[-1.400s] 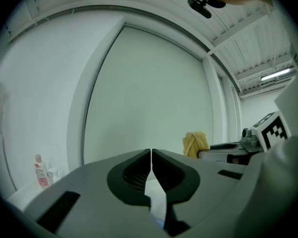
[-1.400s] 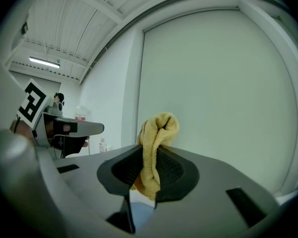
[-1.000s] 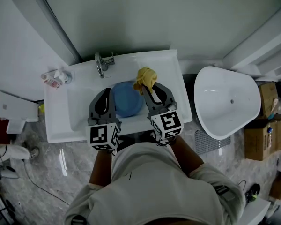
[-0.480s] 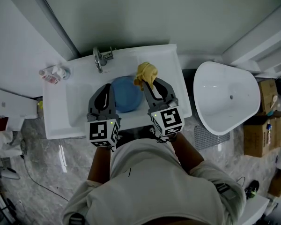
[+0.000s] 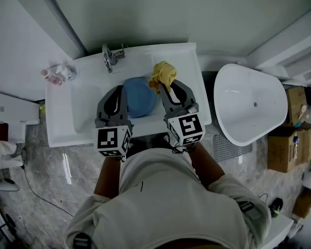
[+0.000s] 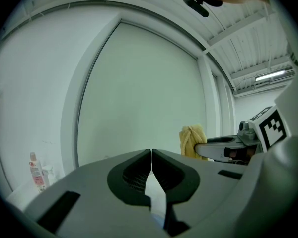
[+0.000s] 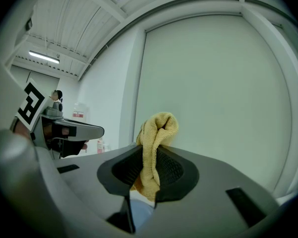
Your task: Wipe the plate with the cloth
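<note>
Between the right gripper's [image 7: 148, 155] jaws sits the cloth [image 7: 155, 133], a yellow terry wad pinched at its middle, with a tuft standing above the tips and a tail hanging below. On the left gripper [image 6: 151, 155] the jaws are pressed together tip to tip, and nothing shows between them.

By its look the cloth is soft and light. It should fold and drag under pressure, so this bunched grip near the middle suits wiping. The plate [image 5: 138, 98] looks stiff and smooth, probably slick if wet and breakable if knocked. Its rim is the place to take hold or to steady it.

From the head view, the blue plate lies in the sink [image 5: 83, 102], below and between the two grippers. The cloth sits at the plate's far right edge, though whether it touches the surface cannot be told from above. The left gripper overlaps the plate's left edge, perhaps just above it. The tap [image 5: 110, 58] stands beyond the plate, apart from both grippers.
</note>
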`<state>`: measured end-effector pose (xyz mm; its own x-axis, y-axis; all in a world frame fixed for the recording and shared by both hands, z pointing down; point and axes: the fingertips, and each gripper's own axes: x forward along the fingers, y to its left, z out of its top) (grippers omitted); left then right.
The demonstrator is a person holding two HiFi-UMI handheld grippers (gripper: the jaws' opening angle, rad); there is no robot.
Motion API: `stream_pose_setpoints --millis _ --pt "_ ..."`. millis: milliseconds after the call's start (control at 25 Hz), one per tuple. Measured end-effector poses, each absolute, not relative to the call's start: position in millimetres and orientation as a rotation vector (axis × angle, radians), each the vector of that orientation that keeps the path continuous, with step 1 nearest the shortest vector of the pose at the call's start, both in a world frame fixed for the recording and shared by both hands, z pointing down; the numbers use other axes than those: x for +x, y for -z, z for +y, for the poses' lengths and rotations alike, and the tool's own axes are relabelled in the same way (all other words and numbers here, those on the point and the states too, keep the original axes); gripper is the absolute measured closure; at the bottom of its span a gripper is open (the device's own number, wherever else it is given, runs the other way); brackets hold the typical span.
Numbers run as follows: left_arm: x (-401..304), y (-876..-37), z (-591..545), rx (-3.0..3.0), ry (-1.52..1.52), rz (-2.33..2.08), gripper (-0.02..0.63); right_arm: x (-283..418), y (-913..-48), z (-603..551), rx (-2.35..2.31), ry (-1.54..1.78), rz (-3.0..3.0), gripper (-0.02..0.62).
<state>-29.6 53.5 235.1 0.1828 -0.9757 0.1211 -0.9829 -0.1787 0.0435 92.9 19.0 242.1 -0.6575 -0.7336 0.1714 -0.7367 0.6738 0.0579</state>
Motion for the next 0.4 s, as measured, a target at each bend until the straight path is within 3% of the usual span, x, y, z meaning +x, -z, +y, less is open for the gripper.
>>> stream_pose_setpoints --millis 400 --pt "-17.9 -237.4 52.2 2.331 -0.092 -1.921 0.583 102.1 -242.7 18.9 1.205 -0.024 -2.703 0.528"
